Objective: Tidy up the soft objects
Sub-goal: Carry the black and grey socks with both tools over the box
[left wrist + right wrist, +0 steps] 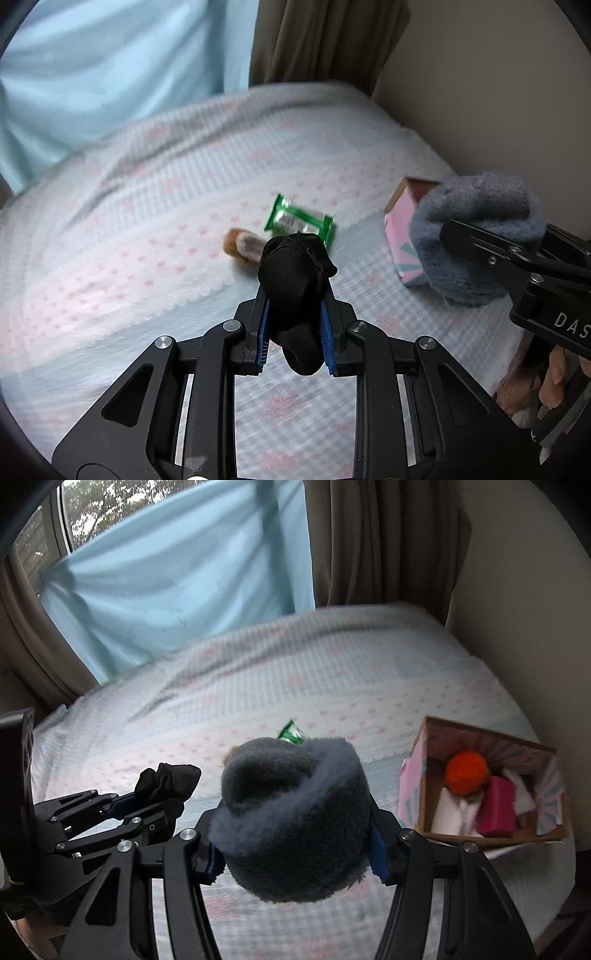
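Note:
My left gripper (295, 325) is shut on a rolled black sock (293, 284) and holds it above the bed; it also shows in the right wrist view (166, 781). My right gripper (295, 834) is shut on a fluffy grey-blue sock roll (291, 819), seen at the right in the left wrist view (476, 236). A pink open box (413, 779) stands on the bed at the right, holding an orange pom-pom (467, 771), a magenta block (498, 808) and white cloth. A small brown and grey soft item (242, 245) lies on the bed.
A green snack packet (299, 221) lies mid-bed beside the brown item. The bed (147, 240) has a pale checked cover with pink dots. A blue curtain (177, 579), brown drapes (380, 539) and a beige wall (498, 92) stand behind and to the right.

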A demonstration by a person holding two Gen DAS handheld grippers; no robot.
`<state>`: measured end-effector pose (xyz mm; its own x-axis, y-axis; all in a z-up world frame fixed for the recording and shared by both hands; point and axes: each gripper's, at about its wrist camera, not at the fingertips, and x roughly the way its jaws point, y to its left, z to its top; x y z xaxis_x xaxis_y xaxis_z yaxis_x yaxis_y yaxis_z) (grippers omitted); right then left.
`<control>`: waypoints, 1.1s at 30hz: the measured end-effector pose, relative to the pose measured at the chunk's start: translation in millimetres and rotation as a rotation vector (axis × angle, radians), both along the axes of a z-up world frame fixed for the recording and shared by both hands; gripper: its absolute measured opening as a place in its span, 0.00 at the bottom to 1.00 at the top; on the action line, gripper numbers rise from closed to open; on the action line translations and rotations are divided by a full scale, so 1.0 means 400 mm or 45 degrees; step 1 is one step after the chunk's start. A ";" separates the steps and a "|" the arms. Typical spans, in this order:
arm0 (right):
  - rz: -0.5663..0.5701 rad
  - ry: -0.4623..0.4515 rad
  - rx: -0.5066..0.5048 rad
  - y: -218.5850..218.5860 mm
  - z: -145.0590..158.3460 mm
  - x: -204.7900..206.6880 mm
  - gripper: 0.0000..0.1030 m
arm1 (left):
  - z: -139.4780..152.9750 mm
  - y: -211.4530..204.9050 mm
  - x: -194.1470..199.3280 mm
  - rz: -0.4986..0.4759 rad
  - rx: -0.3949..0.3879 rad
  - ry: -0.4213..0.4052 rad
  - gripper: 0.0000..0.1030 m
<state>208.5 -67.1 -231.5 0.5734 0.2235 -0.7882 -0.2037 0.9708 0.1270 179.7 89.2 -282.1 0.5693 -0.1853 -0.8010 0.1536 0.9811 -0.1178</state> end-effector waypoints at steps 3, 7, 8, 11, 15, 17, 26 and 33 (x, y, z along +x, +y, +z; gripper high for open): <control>-0.027 -0.038 -0.022 -0.004 0.075 -0.047 0.54 | 0.078 -0.001 -0.034 0.002 -0.021 -0.035 0.20; -0.062 -0.098 -0.065 -0.022 0.165 -0.097 0.54 | 0.165 -0.035 -0.056 -0.015 -0.024 -0.086 0.20; -0.070 -0.107 -0.064 -0.032 0.180 -0.105 0.54 | 0.186 -0.050 -0.059 -0.025 -0.022 -0.102 0.20; -0.109 -0.134 -0.051 -0.082 0.226 -0.111 0.54 | 0.229 -0.101 -0.060 -0.047 -0.019 -0.135 0.20; -0.160 -0.155 -0.036 -0.170 0.258 -0.110 0.54 | 0.272 -0.199 -0.045 -0.079 -0.011 -0.167 0.20; -0.177 -0.152 -0.025 -0.223 0.261 -0.098 0.54 | 0.284 -0.252 -0.031 -0.081 -0.011 -0.172 0.20; -0.255 -0.062 -0.020 -0.527 0.241 -0.026 0.54 | 0.269 -0.540 0.082 -0.114 -0.018 -0.132 0.20; -0.289 0.058 -0.040 -0.721 0.160 0.061 0.54 | 0.168 -0.729 0.201 -0.146 -0.014 -0.037 0.20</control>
